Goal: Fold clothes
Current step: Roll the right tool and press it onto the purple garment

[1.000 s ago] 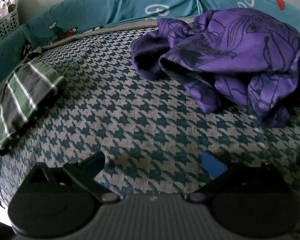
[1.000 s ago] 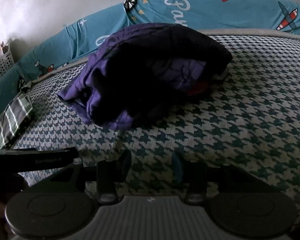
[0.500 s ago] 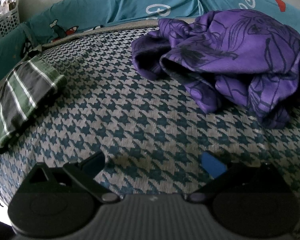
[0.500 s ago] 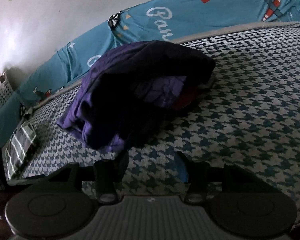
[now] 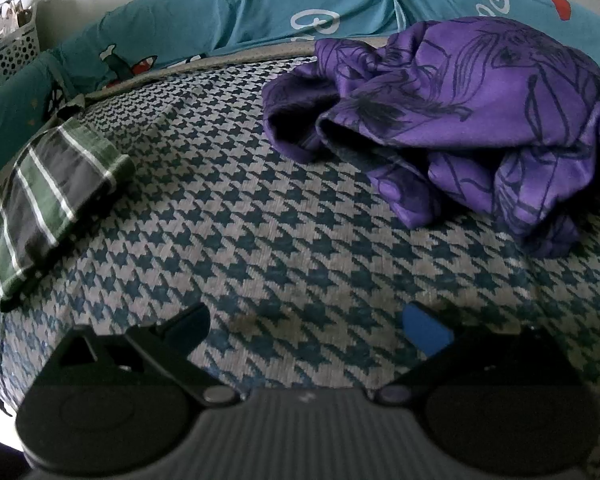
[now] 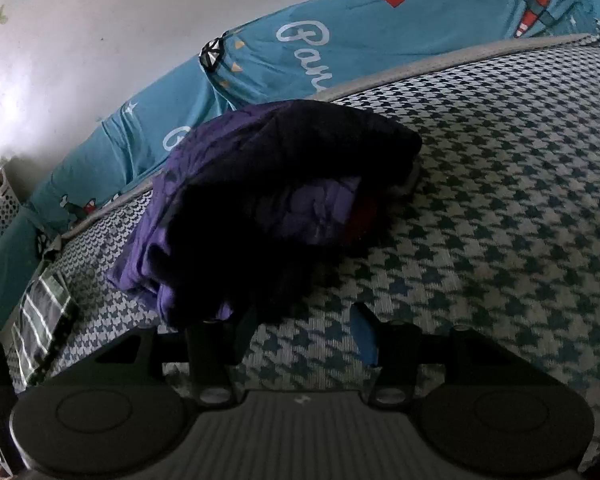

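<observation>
Crumpled purple garment (image 5: pixel 460 120) heaped on the houndstooth bed cover (image 5: pixel 260 220), toward the far edge, just before the teal bolster (image 5: pixel 260 12) printed with planes and lettering. Folds and dark line drawings across the cloth; one sleeve-like opening turned toward the near side. In the right wrist view, same garment (image 6: pixel 268 208) largely in shadow, a small patch of red showing at its right side.

Folded green and grey striped garment (image 5: pixel 48 196) lying flat near the left edge of the bed, well apart from the purple heap. White perforated basket (image 5: pixel 8 56) beyond the bed's far left corner, against the pale wall.

Left gripper (image 5: pixel 306 330) hovering over bare cover near the bed's front edge, fingers spread wide, nothing between them, blue pad visible on the right one. Purple garment well ahead of it, untouched.

Right gripper (image 6: pixel 300 328) close to the near edge of the purple heap, fingers about half apart and holding nothing; left finger just at the cloth's hem, contact not clear in the dark; only houndstooth cover in the gap.
</observation>
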